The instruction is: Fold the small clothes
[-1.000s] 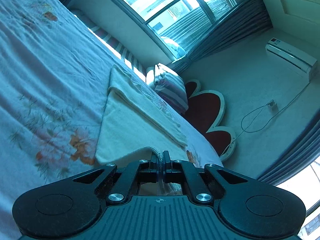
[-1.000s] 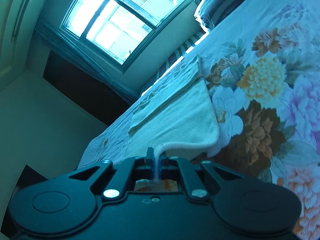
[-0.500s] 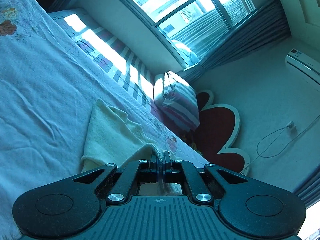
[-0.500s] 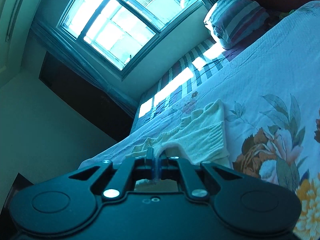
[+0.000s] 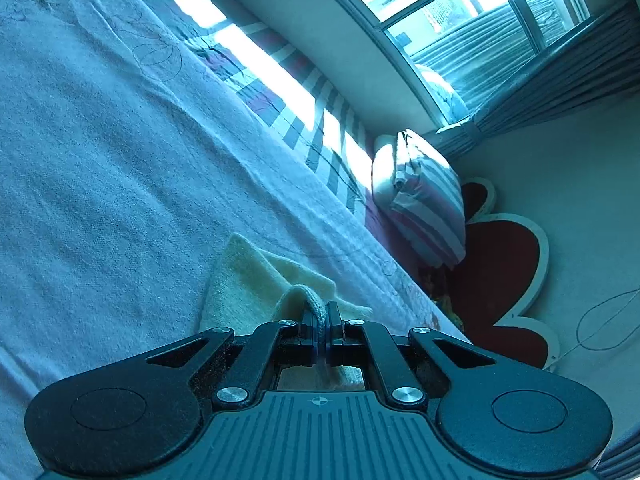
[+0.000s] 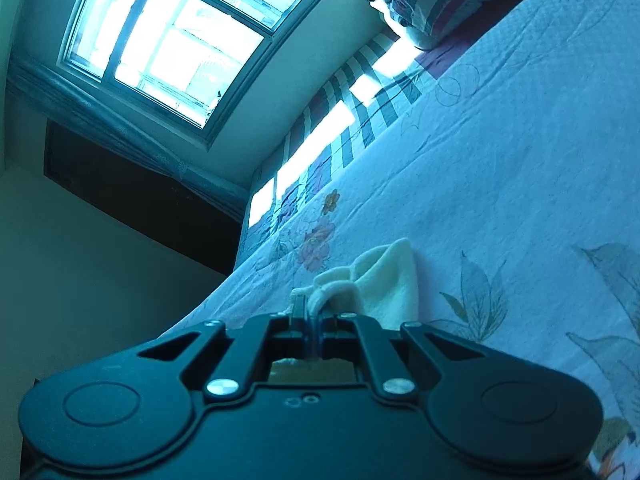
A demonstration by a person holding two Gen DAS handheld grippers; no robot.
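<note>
Left wrist view showed the left gripper (image 5: pixel 321 314) with jaws clamped on a cream garment (image 5: pixel 256 280) at lower centre. The right gripper (image 6: pixel 314 312) pinched the same garment (image 6: pixel 384 280) above the bed (image 6: pixel 500 184).

I see one small cream knitted garment (image 5: pixel 248 280) lying on the pale floral bed cover, bunched and partly doubled over itself. Its near edge is lifted off the bed in a thick rolled hem (image 6: pixel 320 300). Beyond that raised edge, the rest slopes down and rests in soft, uneven folds.
</note>
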